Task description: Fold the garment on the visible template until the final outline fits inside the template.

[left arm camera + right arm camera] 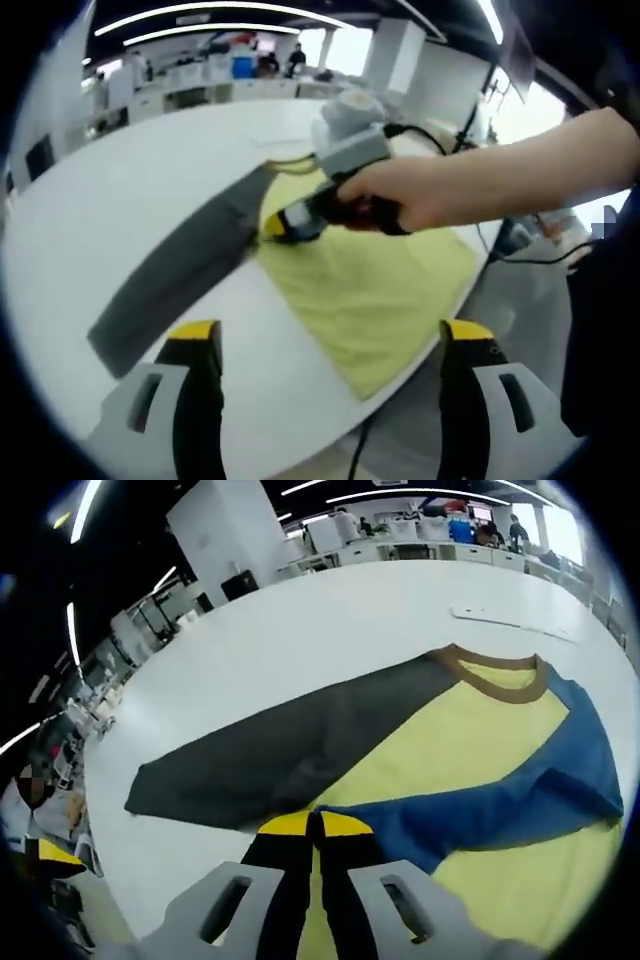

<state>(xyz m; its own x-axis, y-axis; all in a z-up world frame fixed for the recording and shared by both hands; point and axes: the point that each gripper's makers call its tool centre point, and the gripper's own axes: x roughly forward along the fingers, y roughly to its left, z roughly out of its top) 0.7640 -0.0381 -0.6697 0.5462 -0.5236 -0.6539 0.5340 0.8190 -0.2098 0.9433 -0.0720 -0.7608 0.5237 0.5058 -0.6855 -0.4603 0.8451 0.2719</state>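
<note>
A shirt with a yellow body (pixel 375 290), a long grey sleeve (pixel 185 270) and a brown collar (pixel 490 675) lies spread on a round white table (pixel 150 170). In the right gripper view the blue sleeve (pixel 520 790) is folded across the yellow body (pixel 450 730), and the grey sleeve (pixel 270 755) stretches out to the left. My right gripper (pixel 315 825) is shut on the blue sleeve's end. In the left gripper view a hand holds that right gripper (pixel 278 226) low on the shirt, where the grey sleeve meets the body. My left gripper (pixel 330 335) hovers open above the table's near edge.
The shirt's hem reaches close to the table's rim (pixel 400 395), with floor beyond. A black cable (pixel 425 135) trails over the table's far right. A thin pale strip (pixel 515 620) lies on the table beyond the collar. Office desks (pixel 230 80) stand far behind.
</note>
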